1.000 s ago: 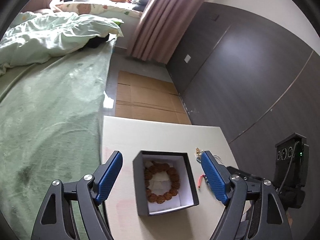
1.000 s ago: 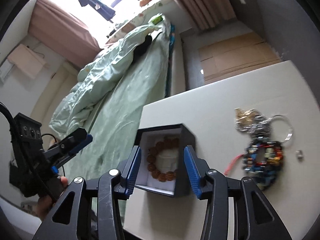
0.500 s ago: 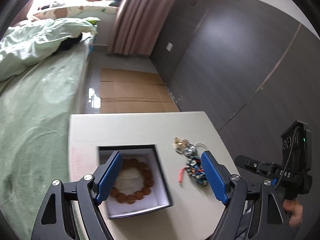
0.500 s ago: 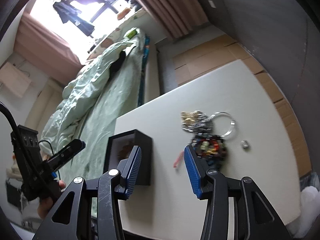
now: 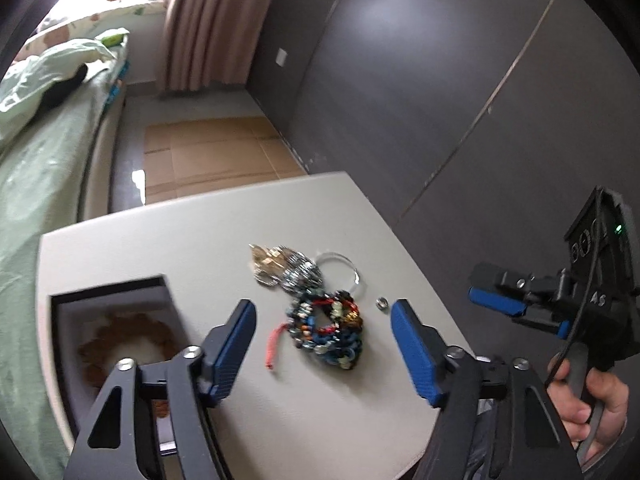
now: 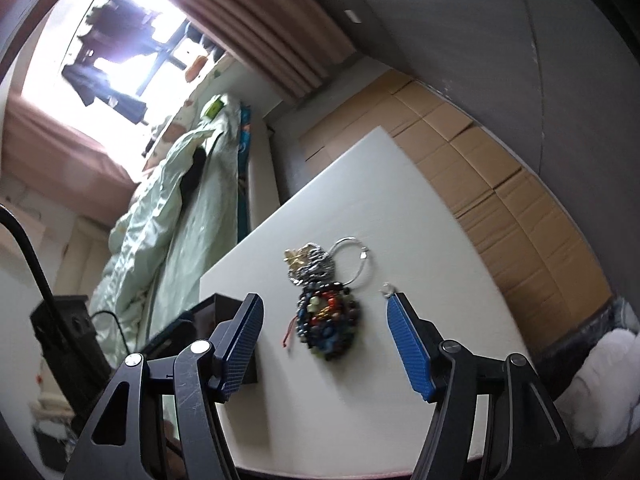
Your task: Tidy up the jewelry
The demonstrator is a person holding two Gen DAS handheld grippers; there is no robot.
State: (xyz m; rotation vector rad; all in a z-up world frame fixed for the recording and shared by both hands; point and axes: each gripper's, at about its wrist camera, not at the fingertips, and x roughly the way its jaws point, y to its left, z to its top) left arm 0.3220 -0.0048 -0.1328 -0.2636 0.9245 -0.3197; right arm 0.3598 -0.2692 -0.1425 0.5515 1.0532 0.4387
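Left claw (image 5: 323, 334): my blue pads stand wide apart and hold nothing; I hover it low over the bench, aimed at the loose pile.
Right claw (image 6: 325, 330): also spread wide and empty, its gap framing the same pile, so I judge this one is lined up to pick.
Beaded bracelet (image 5: 326, 332): multicoloured beads bunched in a heap on the bench, a red cord end trailing off its left side; it lies nearest me, so it looks like the easiest first grab.
Jewelry box (image 5: 112, 320): black, open, white-lined, at the bench's left edge, beside the pile; a brown bead bracelet (image 5: 124, 344) already lies inside, blurred.
Silver-and-gold piece (image 5: 282, 268): touching the far end of the beaded bracelet; a careless pinch may drag both.
Thin hoop (image 5: 340, 272): lies against that cluster on its right.
Small ring (image 5: 382, 302): alone, just beside the bracelet; easily knocked.
Bench (image 5: 200, 232): pale, bare beyond the pile.
Beyond: cardboard (image 5: 216, 152) on the floor, bed (image 5: 36, 152) at left.
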